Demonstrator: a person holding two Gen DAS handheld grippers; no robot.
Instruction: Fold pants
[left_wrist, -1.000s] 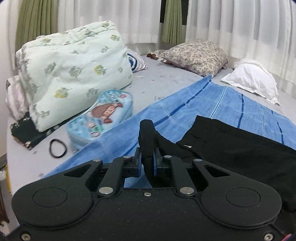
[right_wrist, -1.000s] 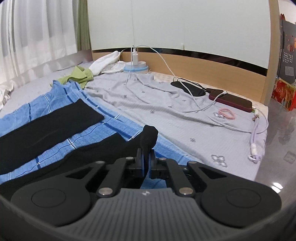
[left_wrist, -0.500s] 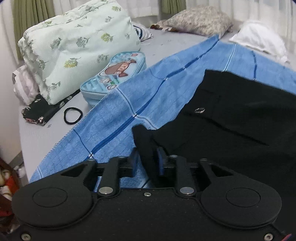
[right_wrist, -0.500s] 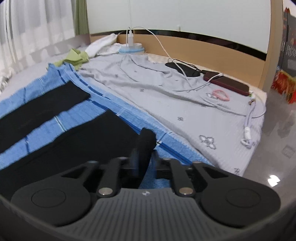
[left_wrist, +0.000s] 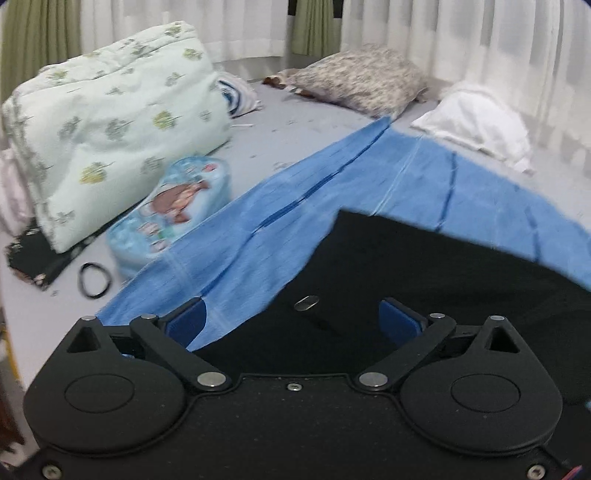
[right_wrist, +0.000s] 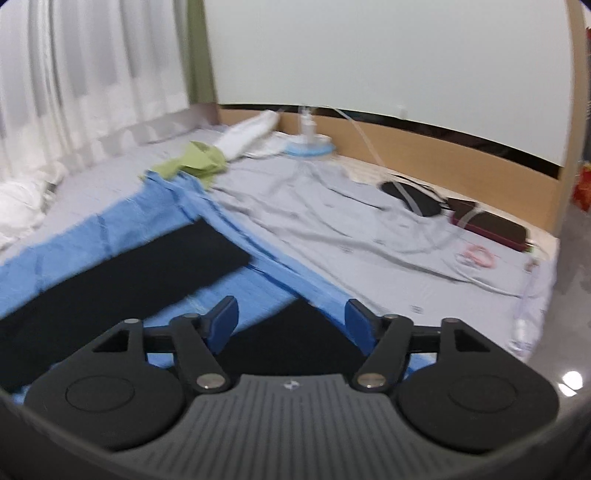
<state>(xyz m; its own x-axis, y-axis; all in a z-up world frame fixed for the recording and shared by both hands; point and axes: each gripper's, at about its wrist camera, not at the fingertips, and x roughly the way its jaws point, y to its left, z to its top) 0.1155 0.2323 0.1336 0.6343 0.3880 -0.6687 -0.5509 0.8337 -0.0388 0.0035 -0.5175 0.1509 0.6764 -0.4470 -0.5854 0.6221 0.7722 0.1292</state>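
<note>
Black pants lie flat on a blue striped cloth spread over the bed. In the left wrist view their waist end, with a small metal tag, lies under my left gripper, which is open and empty just above it. In the right wrist view both black legs stretch away to the left across the blue cloth. My right gripper is open and empty above the near leg's hem.
On the left side lie a folded floral quilt, a cartoon pouch, a black hair tie, and two pillows. On the right side lie a green cloth, cables, a phone and a wooden headboard.
Both grippers held black pants fabric a second ago; both have since opened and let it go. The pants now lie flat on the blue cloth.
</note>
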